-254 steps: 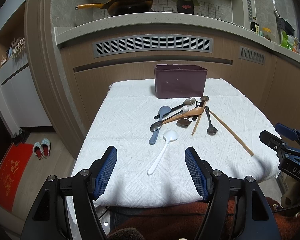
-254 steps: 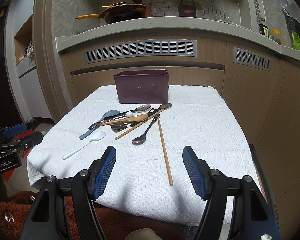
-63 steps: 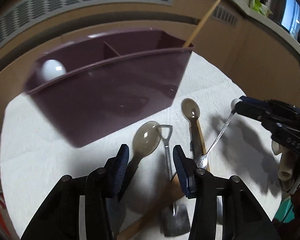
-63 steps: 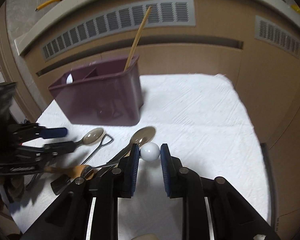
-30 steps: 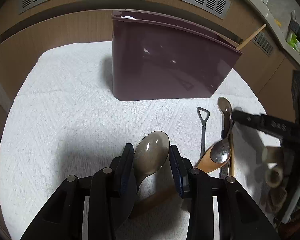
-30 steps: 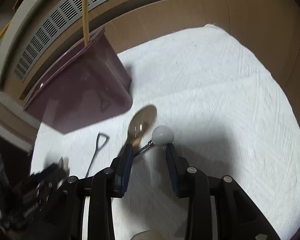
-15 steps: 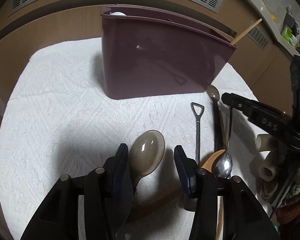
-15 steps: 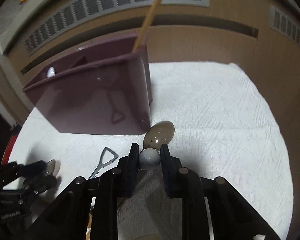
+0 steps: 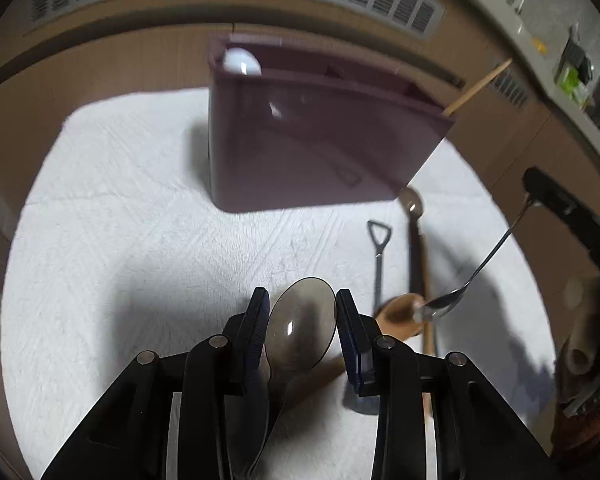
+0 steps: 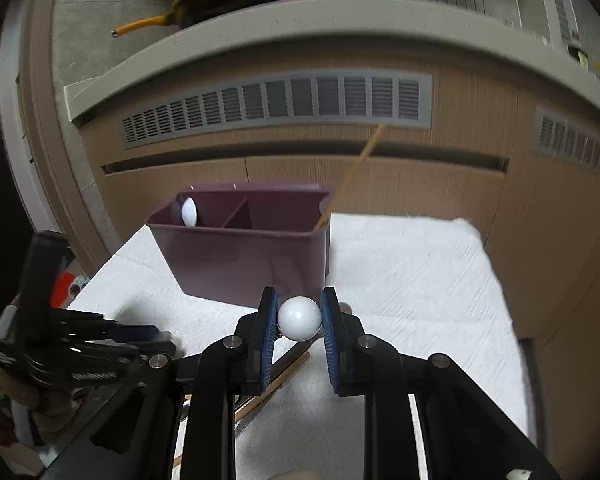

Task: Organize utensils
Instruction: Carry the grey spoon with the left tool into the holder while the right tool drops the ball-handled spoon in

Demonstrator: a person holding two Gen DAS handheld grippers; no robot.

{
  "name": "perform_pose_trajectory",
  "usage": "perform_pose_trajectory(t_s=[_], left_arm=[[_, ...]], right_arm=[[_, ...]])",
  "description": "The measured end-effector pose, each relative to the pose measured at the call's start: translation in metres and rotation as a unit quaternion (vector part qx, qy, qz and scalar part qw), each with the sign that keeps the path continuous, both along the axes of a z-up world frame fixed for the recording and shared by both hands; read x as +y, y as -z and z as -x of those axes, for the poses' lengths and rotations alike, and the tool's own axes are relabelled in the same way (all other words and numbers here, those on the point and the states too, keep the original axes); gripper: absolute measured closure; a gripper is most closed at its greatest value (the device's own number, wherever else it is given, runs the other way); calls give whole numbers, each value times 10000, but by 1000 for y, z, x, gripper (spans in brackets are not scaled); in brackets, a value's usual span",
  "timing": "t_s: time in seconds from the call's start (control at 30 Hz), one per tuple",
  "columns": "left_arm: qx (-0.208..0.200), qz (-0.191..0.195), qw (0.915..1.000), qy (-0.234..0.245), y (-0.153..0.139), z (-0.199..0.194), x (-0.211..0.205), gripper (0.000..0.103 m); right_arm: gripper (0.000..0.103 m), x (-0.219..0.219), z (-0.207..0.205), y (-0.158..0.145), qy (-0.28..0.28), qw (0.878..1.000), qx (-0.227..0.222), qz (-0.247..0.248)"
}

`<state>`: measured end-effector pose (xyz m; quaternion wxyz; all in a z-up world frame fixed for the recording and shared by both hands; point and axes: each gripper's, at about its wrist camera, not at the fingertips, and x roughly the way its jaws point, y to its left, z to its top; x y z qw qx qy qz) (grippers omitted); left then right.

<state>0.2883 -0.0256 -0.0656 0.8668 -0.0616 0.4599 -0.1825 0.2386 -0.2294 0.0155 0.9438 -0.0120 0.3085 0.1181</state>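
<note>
Surface: white quilted cloth (image 9: pixel 140 240).
Left gripper (image 9: pixel 302 330): clamped on smoky translucent spoon (image 9: pixel 300 326).
Right gripper (image 10: pixel 299 320): clamped on ball-ended metal spoon (image 10: pixel 299 318); maroon organizer (image 10: pixel 252 256) ahead.
Writing: none legible.

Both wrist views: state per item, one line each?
left gripper: shut on translucent grey spoon, lifted.
right gripper: shut on the white ball end of the metal spoon, bowl hanging low over the pile.
purple caddy: upright on white cloth.
white spoon: in left compartment.
chopstick: leaning in right end.
wooden spoon: lying on cloth.
shovel-handled utensil: lying flat.
</note>
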Motion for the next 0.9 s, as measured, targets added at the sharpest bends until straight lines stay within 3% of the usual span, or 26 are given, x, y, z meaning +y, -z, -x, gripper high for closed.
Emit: perform_pose_trajectory(t_s=[0.2,0.43,0.6,0.7,0.77,0.9], left_arm=[[-658,655,9953,-268,-43,30,15,68],[-1127,790,9902,-215,-78,52,20,68],[-1566,979,9826,-193,-111,58,20,68],[-2170,1147,9693,-123,-160,60,21,68],[-2696,1265,9546,-87,-203,60,22,68],[-3361,1480,9300,-153,-259,45,22,68]], right_arm=[[83,5,15,-22,3,9991,-364,238],[83,18,34,-42,-209,9958,-631,629],[83,16,39,-57,-159,9952,-772,573],[83,12,40,-87,-108,9914,-1179,566],[83,14,40,-123,-51,9835,-1662,717],[83,21,24,-182,162,9678,-2261,1096]])
